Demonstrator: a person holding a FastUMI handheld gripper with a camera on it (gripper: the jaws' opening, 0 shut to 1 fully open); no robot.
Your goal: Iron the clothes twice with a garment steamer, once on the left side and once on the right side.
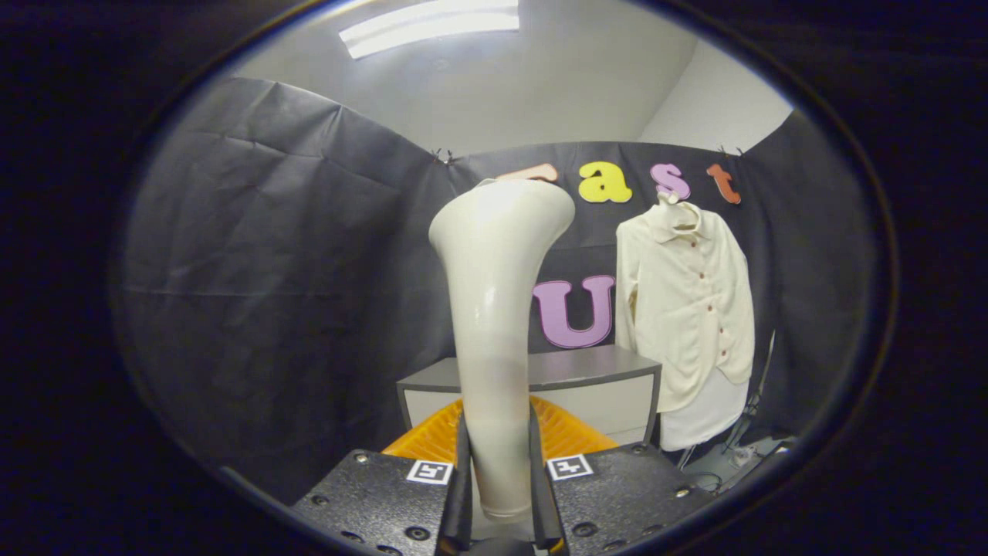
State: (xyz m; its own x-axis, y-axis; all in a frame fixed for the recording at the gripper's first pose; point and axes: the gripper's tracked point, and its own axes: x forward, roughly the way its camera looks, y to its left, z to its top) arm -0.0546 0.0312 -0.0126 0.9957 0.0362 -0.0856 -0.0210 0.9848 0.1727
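cream steamer (494,309) clamped in tool (498,479)

black cloth wall (255,278) wraps the booth, creased, pinned along its top edge w/ small clips. above it a pale ceiling (556,85) w/ a long strip light (432,27), lit. white room wall (718,108) meets the ceiling at a corner. low grey-topped cabinet (594,386) stands against the cloth. pale floor (741,455) by the cabinet, w/ cables.
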